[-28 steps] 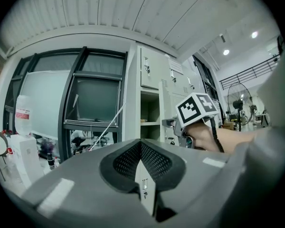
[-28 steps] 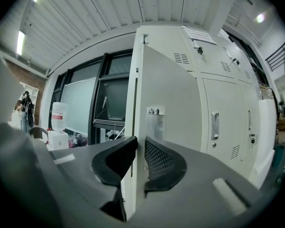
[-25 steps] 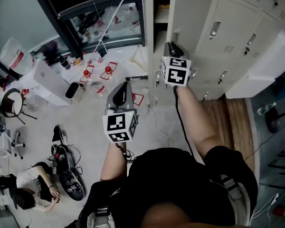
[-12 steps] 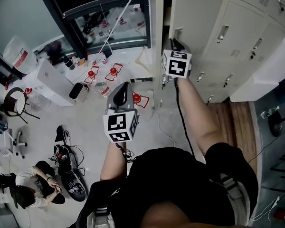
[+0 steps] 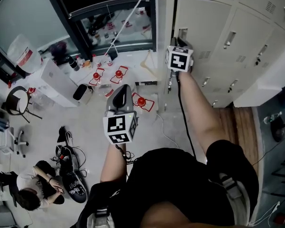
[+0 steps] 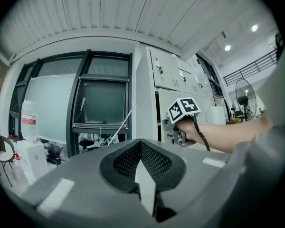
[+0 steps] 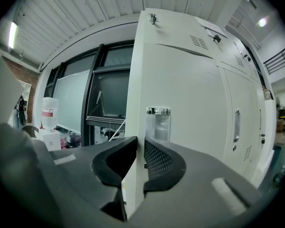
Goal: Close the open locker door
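I hold the left hand-held gripper (image 6: 141, 161) in free air above the pale grey floor (image 5: 147, 127), well apart from the lockers. Its jaws are clenched together with nothing between them, and it takes no part in the present step. To its right stands the task's thing, the pale cream sheet-metal locker door (image 5: 204, 30), in the leftmost column of the bank of cream metal lockers (image 5: 261, 46). In the head view the door lies almost flush with the neighbouring fronts. Only a narrow dark slit (image 5: 174, 13) shows between its free edge and the frame post, so I judge the swing to be nearly complete but the door not yet seated. The right hand-held gripper (image 7: 138, 158) is at that free edge, just below the door's chrome recessed handle (image 7: 158, 122). Its jaws are closing, one pad on each face of the panel, and the edge of the door fills the space between them, so I read this as a grasp on the door itself. What remains, in my judgement, is the last short push until the edge meets the frame and the slit disappears, followed by release of the right jaws. Whether the latch has engaged cannot be determined from any view.
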